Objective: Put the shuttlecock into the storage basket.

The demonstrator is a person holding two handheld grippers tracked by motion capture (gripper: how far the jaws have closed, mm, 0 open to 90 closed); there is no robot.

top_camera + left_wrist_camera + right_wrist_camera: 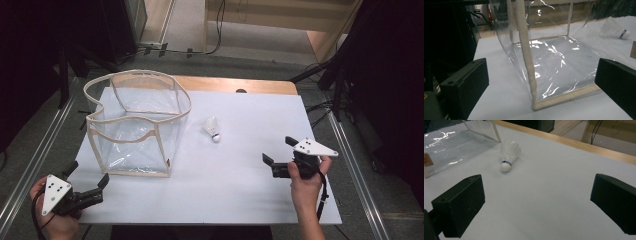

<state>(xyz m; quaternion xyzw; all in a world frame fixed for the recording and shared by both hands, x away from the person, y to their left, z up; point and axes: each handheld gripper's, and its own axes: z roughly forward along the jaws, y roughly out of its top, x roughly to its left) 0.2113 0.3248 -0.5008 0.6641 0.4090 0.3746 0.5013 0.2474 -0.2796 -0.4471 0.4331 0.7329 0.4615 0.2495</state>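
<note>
A clear plastic bag (136, 127) with cream fabric edging stands open-topped on the left half of the white table (240, 190). A white shuttlecock (212, 128) lies on its side just right of the bag, cork end toward me. My left gripper (88, 179) is open near the table's front left corner, facing the bag's front corner seam (529, 70); the shuttlecock (616, 29) shows through the plastic. My right gripper (279, 150) is open at the front right, jaws empty, pointing toward the shuttlecock (509, 156), a hand's length short of it.
A wooden strip (240, 85) runs along the table's far edge. Metal rails (355, 165) flank the table on both sides. Cables (215, 30) lie on the floor beyond. Black stands (340, 70) rise at the far right.
</note>
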